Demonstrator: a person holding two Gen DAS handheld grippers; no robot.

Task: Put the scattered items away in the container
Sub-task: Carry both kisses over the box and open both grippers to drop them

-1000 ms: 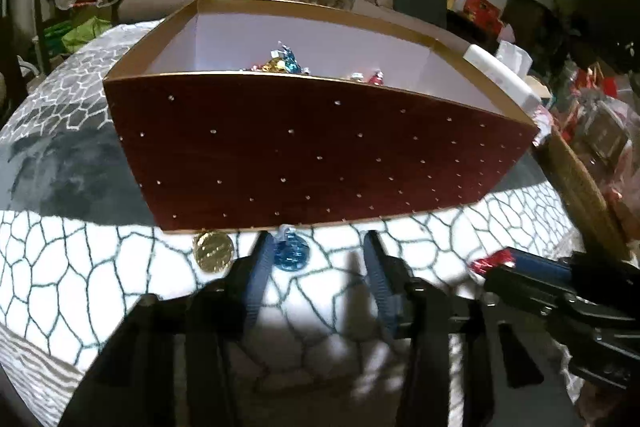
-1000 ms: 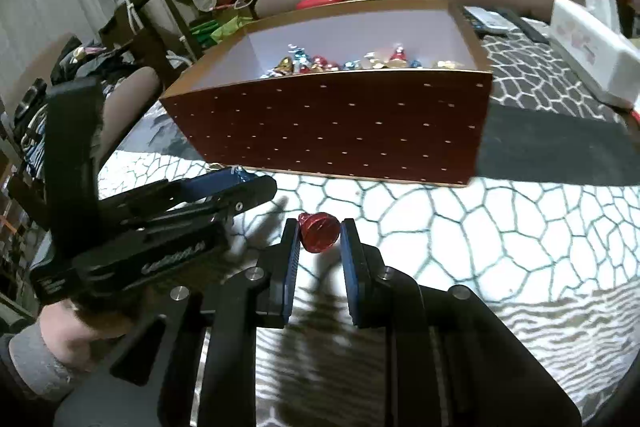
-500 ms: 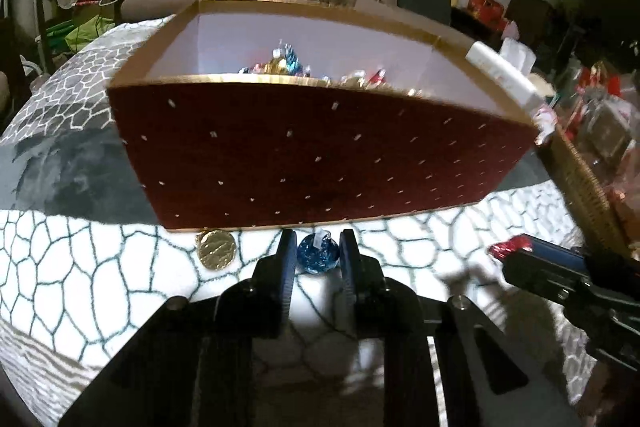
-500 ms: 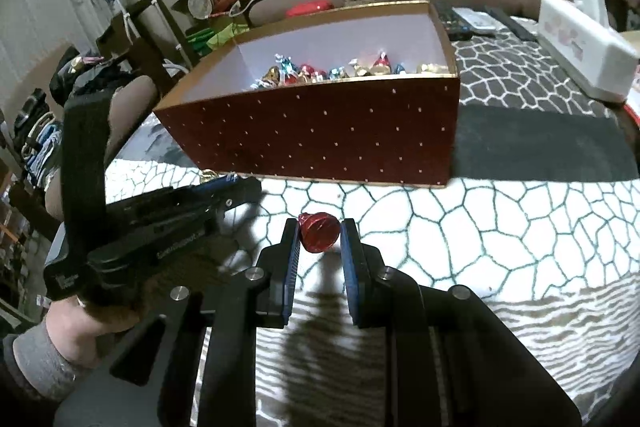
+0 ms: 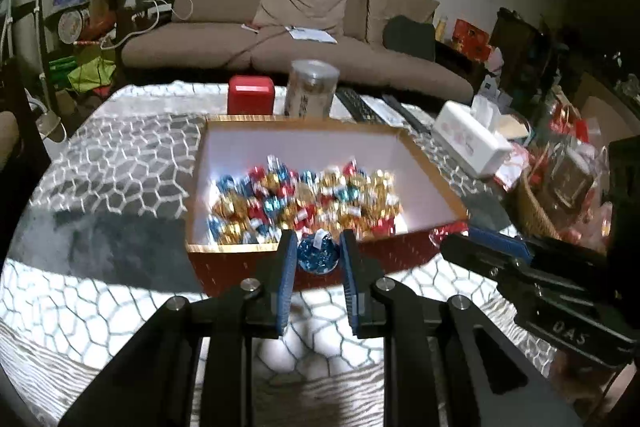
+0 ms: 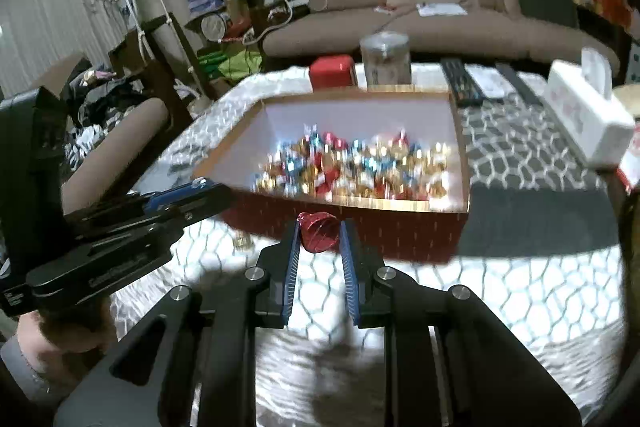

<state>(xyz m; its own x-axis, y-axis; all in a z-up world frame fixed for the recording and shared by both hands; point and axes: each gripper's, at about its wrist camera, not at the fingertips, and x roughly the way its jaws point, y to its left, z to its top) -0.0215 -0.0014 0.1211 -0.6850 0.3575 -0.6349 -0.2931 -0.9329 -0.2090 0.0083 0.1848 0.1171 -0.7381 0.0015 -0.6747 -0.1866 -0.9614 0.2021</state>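
A dark red box (image 5: 404, 255) with a gold rim and white inside holds several foil-wrapped candies (image 5: 304, 199); it also shows in the right wrist view (image 6: 360, 235). My left gripper (image 5: 318, 255) is shut on a blue foil candy (image 5: 318, 257) and holds it raised at the box's near wall. My right gripper (image 6: 319, 233) is shut on a red foil candy (image 6: 318, 231), raised in front of the near wall. A gold coin candy (image 6: 244, 241) lies on the cloth by the box's near left corner, partly hidden.
The table has a white and grey honeycomb cloth (image 5: 100, 299). Behind the box stand a red tin (image 5: 251, 100), a clear jar (image 5: 310, 89), remote controls (image 5: 368, 111) and a white tissue box (image 5: 470, 137). A wicker basket (image 5: 532, 211) stands at the right. A sofa (image 5: 296, 47) stands behind.
My left gripper shut on the blue candy and lifted it from the cloth. Both grippers rose with their candies, so the inside of the box now shows.
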